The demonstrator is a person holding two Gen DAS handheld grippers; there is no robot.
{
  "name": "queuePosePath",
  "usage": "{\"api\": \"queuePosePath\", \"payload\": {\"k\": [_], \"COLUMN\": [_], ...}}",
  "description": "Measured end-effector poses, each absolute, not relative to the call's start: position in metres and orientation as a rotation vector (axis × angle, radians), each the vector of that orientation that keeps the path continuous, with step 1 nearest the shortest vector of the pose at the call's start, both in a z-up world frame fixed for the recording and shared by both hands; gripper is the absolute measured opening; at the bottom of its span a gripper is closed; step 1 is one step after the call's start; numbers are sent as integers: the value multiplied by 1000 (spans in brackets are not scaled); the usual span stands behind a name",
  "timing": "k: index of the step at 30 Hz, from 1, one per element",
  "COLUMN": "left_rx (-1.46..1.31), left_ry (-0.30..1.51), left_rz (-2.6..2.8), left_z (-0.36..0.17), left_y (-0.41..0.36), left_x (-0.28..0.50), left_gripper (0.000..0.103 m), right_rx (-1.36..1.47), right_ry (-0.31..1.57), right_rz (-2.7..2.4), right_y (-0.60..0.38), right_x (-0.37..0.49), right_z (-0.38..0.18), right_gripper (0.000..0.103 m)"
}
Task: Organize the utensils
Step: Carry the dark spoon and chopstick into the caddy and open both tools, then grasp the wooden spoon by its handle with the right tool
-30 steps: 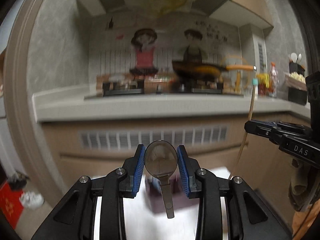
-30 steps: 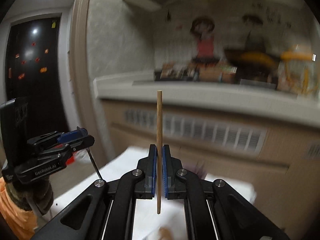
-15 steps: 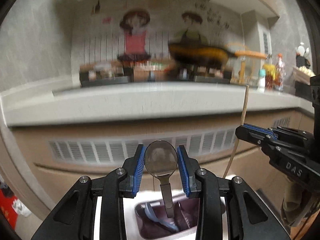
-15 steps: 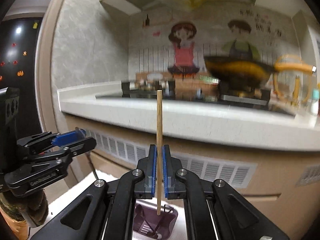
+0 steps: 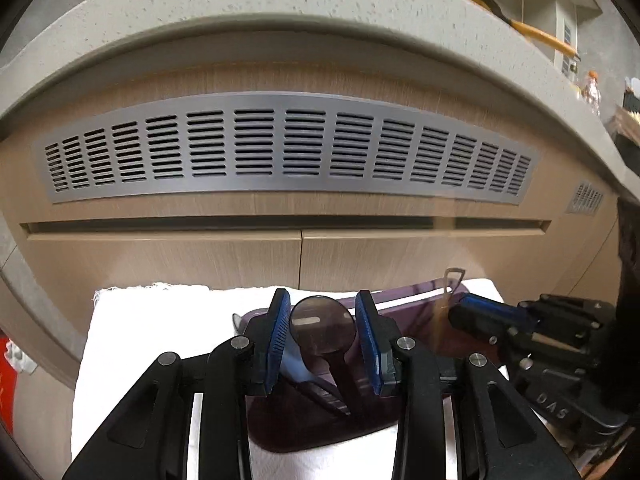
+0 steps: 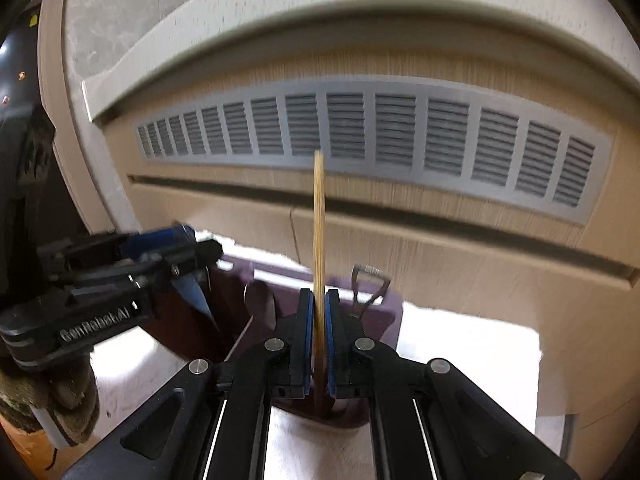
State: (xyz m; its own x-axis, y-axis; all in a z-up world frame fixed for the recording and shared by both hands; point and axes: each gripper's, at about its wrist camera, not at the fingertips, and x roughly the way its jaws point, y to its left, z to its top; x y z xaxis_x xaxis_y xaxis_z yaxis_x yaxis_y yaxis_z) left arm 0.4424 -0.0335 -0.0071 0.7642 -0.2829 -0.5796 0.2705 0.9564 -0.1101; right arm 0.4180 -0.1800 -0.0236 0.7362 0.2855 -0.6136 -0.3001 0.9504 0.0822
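Just behind: cabinet (image 5: 360, 248), vent grille (image 5: 288, 152)

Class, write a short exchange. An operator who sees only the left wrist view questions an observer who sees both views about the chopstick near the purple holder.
Operator: My left gripper has the spoon over the purple holder, but the stick beside the right gripper is a blur. Is it gripped?
Observer: Yes. The right wrist view shows the right gripper shut on the chopstick, which stands upright between the blue pads.
Operator: Where is its lower end?
Observer: Below the pads it runs down into the holder's dark inside. I cannot make out the tip.
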Motion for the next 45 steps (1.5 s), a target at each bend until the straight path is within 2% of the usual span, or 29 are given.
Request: {"api": "queuePosePath", "payload": {"k": [2,4,7,11,14,18,25,30,42,43,44,45], "left_rx": [-28,-35,-47,-36,-23,-13,-2,11,2,1,3,5], "left_ry": [614,583,546,530,543,614,763,836,884,886,888,888], "left_rz": [-294,-287,-274,-273,-281,-300,-334,-338,-349,-351,-353,-355], "left_z": [1,12,26,35,30,5,-50,-77,-88,-88,-88,-88], "left_y": [-27,-20,-12,-8,-8,-7,-5,-9,-16,-16,-17,-18], "left_x": [434,421,398,363,337,300,254,241,246,246,246,244], "left_gripper": [35,36,45,48,53,54,54,54,54,54,54,54], "right_rx": [-23,-20,-32,-66,-108,-197,-340,-335,-284,-284,-284,-281], "right_ry": [661,642,616,615,634,707,843,910,955,955,954,957], "right_rz": [310,299,282,273,293,367,488,504,522,517,511,508], "right_y": [-184,-190,-195,-201,-197,-186,-162,-161,-160,-160,-161,-161], "right_x": [412,401,383,348,325,293,265,281,302,301,301,301], "right_z": [-21,-15,-4,0,-5,-31,-85,-106,-126,-126,-126,-125], "right_gripper": [23,25,25,28,32,38,39,39,42,39,31,31]}}
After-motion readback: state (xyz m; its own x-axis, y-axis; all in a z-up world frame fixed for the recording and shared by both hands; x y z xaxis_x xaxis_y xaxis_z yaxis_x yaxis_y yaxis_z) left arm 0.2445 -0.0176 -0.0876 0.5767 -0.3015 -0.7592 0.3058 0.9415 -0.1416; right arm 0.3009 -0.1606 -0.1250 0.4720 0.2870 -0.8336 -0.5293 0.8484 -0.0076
